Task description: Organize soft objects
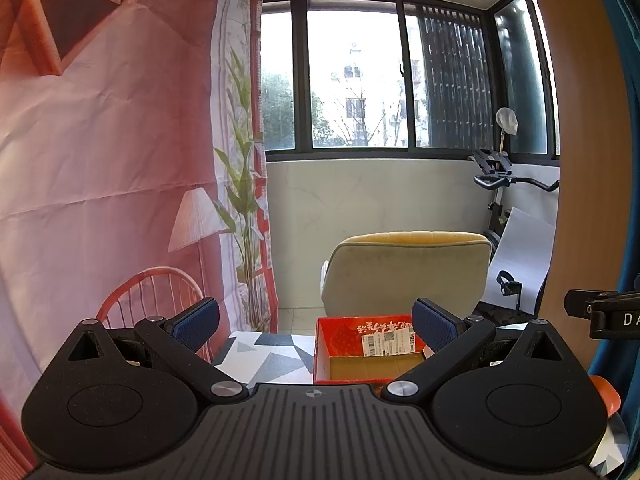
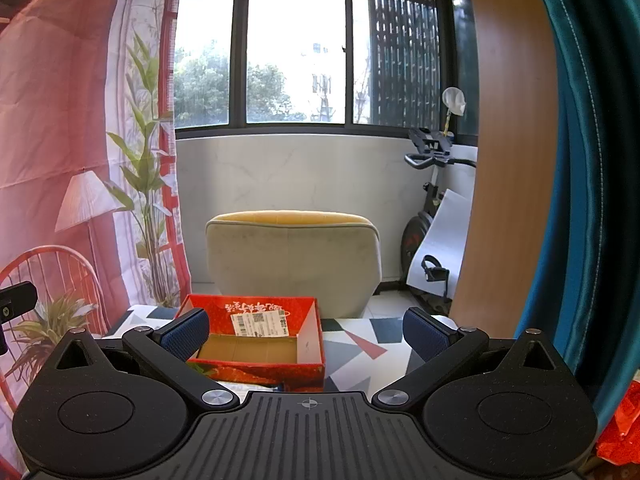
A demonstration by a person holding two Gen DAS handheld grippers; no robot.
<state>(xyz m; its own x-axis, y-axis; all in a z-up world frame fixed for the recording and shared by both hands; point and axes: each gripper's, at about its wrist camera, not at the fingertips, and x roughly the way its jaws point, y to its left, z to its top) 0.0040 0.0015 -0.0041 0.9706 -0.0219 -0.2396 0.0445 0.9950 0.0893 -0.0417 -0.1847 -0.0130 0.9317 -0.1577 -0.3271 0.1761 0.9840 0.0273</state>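
A red cardboard box (image 1: pixel 340 344) (image 2: pixel 312 356) with a brown inside and a white label on its far wall stands open on a table with a grey, white and red triangle pattern (image 1: pixel 264 356) (image 2: pixel 360 352). I see nothing inside the box. My left gripper (image 1: pixel 316 322) is open, held above the table just short of the box, nothing between its blue pads. My right gripper (image 2: pixel 306 332) is open too, above the box's right half, holding nothing. No soft object shows clearly; something orange-red (image 2: pixel 622 428) (image 1: pixel 606 398) peeks in at the right edge.
A yellow-beige armchair (image 1: pixel 404 272) (image 2: pixel 292 260) stands behind the table. A printed red backdrop cloth (image 1: pixel 100 160) (image 2: pixel 60 120) hangs on the left. On the right are a wooden panel (image 2: pixel 508 140), a teal curtain (image 2: pixel 592 160) and an exercise bike (image 2: pixel 428 208).
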